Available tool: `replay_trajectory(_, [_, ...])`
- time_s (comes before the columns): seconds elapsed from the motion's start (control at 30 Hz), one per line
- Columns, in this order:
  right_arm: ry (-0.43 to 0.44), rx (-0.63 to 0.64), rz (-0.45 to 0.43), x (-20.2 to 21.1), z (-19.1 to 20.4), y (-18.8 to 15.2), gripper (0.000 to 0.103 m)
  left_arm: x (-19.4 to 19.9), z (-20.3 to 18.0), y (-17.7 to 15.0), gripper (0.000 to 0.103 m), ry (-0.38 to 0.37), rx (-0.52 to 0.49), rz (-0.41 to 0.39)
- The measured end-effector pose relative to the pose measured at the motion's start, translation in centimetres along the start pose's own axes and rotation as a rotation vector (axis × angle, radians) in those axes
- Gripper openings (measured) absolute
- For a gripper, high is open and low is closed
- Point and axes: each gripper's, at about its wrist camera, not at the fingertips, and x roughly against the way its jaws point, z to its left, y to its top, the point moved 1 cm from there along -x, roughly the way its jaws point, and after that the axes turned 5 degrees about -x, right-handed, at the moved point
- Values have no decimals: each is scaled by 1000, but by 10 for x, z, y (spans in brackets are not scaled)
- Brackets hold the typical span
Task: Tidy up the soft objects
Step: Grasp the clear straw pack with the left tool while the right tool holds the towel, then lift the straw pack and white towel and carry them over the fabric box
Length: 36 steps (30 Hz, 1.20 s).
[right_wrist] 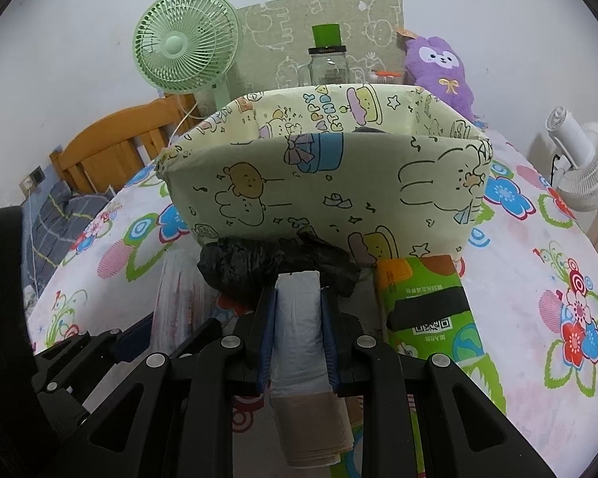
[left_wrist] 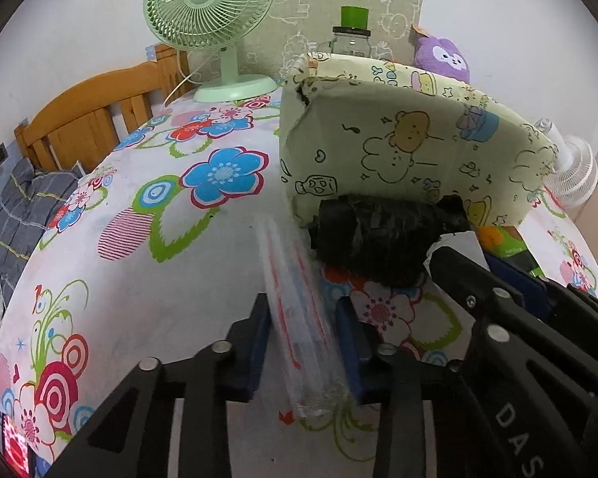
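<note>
The right gripper (right_wrist: 298, 318) is clamped on a white bag roll (right_wrist: 299, 318) along its length, probably so it can be lifted end-first into the cartoon-print fabric bin (right_wrist: 327, 183) just beyond. The left gripper (left_wrist: 303, 338) has its pads pressed on a clear bag roll with red print (left_wrist: 299, 318), lying on the floral table cover (left_wrist: 159, 239) near its front edge. Between claws and bin lie a black bag roll (right_wrist: 275, 263) and a green packet (right_wrist: 426, 310), likely staged for the same bin.
</note>
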Motion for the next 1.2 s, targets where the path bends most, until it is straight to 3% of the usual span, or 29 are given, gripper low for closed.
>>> replay_trajectory(0.27, [-7, -9, 10, 6, -3, -7, 25, 10, -3, -6, 22, 17, -6, -7])
replay_trajectory(1.2, [12, -30, -80, 64, -11, -3, 25, 70, -19, -7, 22, 17, -21, -128])
